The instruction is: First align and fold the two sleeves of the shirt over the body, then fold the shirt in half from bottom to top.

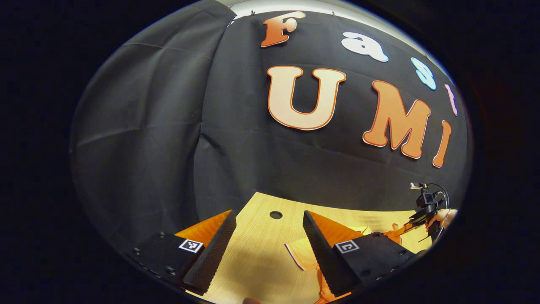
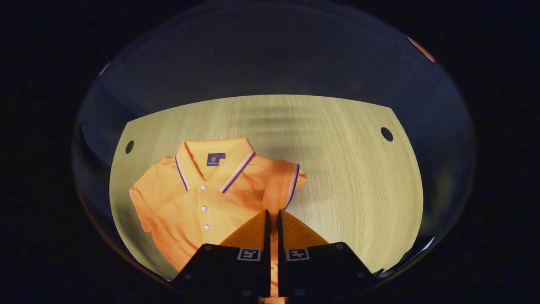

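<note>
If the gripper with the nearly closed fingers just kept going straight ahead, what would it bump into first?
Probably the orange shirt: the right gripper points down over its sleeve, with the wooden table just beyond. Depth is hard to judge, so it may already be touching the cloth.

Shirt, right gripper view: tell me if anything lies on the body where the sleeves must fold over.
Nothing visible lies on the shirt. The body is bare orange fabric, and the table beside it carries no objects. The right tongs sit nearly shut at the sleeve.
</note>
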`<state>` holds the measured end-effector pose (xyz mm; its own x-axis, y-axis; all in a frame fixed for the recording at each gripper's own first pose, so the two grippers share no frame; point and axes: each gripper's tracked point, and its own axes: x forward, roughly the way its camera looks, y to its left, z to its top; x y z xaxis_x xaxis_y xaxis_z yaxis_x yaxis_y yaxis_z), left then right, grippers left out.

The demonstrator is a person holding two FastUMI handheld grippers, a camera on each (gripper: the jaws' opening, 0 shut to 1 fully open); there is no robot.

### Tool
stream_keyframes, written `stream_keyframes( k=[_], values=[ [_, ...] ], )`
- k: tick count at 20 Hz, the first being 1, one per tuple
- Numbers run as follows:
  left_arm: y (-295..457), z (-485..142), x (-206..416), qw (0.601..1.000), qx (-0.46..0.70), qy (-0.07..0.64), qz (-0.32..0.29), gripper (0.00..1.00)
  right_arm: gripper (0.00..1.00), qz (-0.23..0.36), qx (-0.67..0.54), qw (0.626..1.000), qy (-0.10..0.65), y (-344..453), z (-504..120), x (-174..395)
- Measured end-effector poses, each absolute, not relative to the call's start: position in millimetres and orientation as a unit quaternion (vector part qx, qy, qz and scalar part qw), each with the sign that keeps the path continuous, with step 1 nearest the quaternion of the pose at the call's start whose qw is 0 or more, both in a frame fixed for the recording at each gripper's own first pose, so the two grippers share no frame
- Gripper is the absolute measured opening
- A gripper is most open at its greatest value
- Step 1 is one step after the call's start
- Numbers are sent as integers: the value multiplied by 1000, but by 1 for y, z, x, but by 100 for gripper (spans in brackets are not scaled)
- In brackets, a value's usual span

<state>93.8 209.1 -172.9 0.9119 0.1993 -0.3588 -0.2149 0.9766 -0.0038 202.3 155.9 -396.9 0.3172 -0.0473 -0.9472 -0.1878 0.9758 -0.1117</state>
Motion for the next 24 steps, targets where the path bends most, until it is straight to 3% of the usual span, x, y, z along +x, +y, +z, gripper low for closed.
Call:
stream_keyframes(
  k=[12, 14, 18, 21, 24],
  values=[
    [224, -187, 82, 973, -31, 203, 106, 98, 7, 140, -72, 791, 592, 255, -418, 174],
    [215, -192, 84, 972, -36, 210, 101, 98, 13, 175, -36, 784, 594, 279, -413, 166],
    [199, -199, 94, 971, -34, 219, 91, 98, 57, 202, -31, 790, 578, 289, -404, 162],
    [188, -207, 98, 969, -42, 230, 84, 98, 99, 202, -20, 802, 561, 287, -392, 164],
    [175, -213, 104, 966, -46, 240, 78, 98, 99, 196, -17, 818, 540, 276, -378, 169]
  ],
)
